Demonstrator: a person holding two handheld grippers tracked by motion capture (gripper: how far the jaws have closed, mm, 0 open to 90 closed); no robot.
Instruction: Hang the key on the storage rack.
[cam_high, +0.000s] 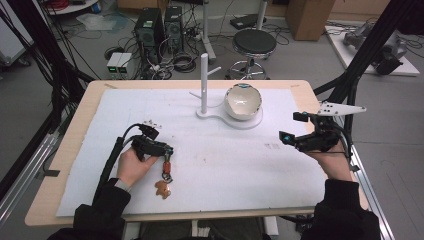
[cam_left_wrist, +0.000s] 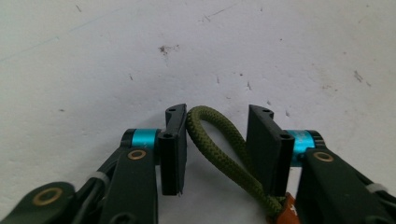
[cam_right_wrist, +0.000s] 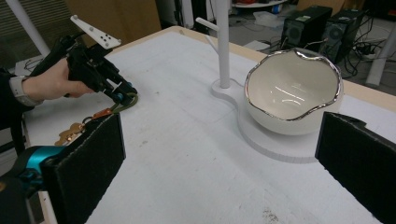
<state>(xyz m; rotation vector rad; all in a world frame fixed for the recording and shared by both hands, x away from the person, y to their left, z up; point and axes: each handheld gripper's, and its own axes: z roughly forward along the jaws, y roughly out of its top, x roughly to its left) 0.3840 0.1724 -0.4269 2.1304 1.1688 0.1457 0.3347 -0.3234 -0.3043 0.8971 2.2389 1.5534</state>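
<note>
A keychain lies on the white mat at the front left: an olive cord loop (cam_left_wrist: 219, 149), a copper clip (cam_high: 167, 166) and a tan figure charm (cam_high: 161, 189). My left gripper (cam_high: 169, 151) is down at the mat, open, with its jaws on either side of the cord loop; in the left gripper view (cam_left_wrist: 217, 114) the left jaw touches the cord and the right jaw stands just off it. My right gripper (cam_high: 291, 127) hovers at the right side, open wide with nothing between its pads, facing a white bowl (cam_right_wrist: 292, 93) with a silver rim.
The bowl (cam_high: 243, 101) sits on a white base with an upright post (cam_high: 204, 82) that has a side peg. The mat (cam_high: 225, 165) covers most of the wooden table. Computers, cables and a stool stand on the floor beyond the far edge.
</note>
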